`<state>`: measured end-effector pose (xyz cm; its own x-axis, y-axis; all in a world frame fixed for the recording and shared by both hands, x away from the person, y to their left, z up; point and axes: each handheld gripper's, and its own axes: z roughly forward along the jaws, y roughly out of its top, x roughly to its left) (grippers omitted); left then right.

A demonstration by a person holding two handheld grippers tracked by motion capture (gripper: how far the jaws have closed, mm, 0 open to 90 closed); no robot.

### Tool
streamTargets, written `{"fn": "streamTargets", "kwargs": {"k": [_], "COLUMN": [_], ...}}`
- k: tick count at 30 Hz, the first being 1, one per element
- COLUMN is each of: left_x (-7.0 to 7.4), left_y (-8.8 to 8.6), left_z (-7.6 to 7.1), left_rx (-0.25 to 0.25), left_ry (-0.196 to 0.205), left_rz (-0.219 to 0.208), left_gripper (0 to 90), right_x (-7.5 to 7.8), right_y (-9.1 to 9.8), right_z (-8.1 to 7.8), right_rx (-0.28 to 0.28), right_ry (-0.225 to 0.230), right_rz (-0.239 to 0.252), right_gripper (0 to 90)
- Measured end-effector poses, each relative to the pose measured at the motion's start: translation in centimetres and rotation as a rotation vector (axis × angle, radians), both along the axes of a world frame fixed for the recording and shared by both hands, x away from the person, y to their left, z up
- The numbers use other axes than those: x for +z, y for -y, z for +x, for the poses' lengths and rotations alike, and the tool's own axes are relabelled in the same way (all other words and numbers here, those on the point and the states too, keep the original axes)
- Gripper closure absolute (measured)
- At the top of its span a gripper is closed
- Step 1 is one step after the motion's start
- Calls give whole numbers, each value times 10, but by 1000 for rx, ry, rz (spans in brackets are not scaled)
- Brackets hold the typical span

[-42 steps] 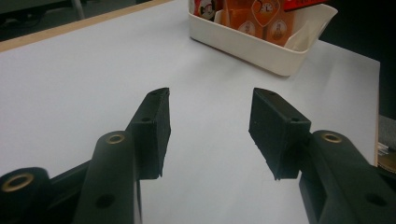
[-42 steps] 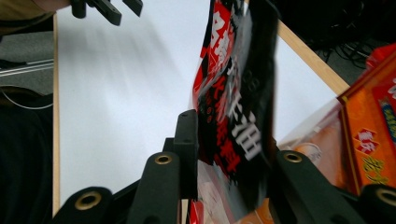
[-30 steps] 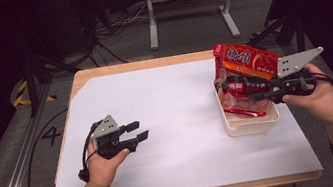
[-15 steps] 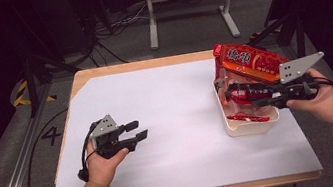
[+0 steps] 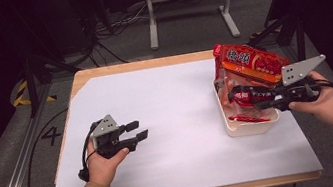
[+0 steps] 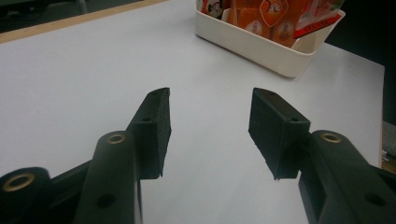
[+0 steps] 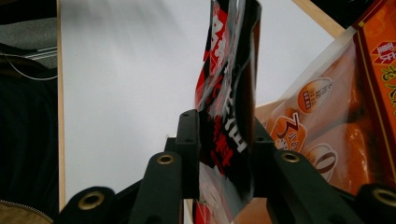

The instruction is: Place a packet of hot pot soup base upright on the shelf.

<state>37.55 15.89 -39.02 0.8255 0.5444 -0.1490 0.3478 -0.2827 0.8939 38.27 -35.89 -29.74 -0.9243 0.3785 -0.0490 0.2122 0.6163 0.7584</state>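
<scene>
My right gripper (image 5: 251, 99) is shut on a small red and black snack packet (image 7: 229, 93), held over the white bin (image 5: 250, 125) at the table's right. The packet (image 5: 242, 95) hangs between the jaws just above the bin's contents. A large red snack bag (image 5: 250, 62) leans out of the bin's far side, and orange packets (image 7: 317, 126) sit beside it. My left gripper (image 5: 136, 131) rests open on the white table surface at the left, with nothing between its fingers (image 6: 156, 126). The bin (image 6: 261, 44) lies ahead of it in the left gripper view.
White sheet (image 5: 167, 113) covers the wooden table (image 5: 140, 65). A flat red packet (image 5: 249, 119) lies in the bin's bottom. A metal stand (image 5: 188, 4) and cables are on the floor beyond the table's far edge.
My right gripper has shifted slightly down and toward the near side over the bin, still holding the packet. The left gripper has not moved.
</scene>
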Motion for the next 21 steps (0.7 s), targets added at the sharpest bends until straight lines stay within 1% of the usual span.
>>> {"fn": "streamTargets", "kwargs": {"k": [3,4,7,10,11,12,15,17,20,21], "left_x": [0,0,0,0,0,0,0,0,0,0], "left_y": [0,-1,-1,-1,-1,-1,0,0,0,0], "left_z": [0,1,1,1,1,1,1,1,1,1], "left_rx": [2,3,1,1,0,-1,-1,-1,-1,-1], "left_ry": [-5,0,1,0,-6,3,1,0,-1,0], "left_rz": [-1,0,0,1,0,4,2,1,-1,0], "left_gripper": [497,497,497,497,497,497,497,497,497,497], "right_x": [-1,-3,-4,-4,-2,-1,1,3,5,8], "right_y": [0,-1,-1,-1,0,1,1,1,3,4], "right_z": [0,0,-1,-1,-2,-2,-4,-5,-6,-7], "right_rx": [1,6,9,10,14,19,31,39,37,39], "right_ry": [-8,-11,-18,-18,-13,-12,-4,-2,3,9], "right_rz": [-9,-21,-25,-24,-27,-31,-42,-43,-34,-24], "right_gripper": [731,732,731,732,733,733,734,734,734,735]}}
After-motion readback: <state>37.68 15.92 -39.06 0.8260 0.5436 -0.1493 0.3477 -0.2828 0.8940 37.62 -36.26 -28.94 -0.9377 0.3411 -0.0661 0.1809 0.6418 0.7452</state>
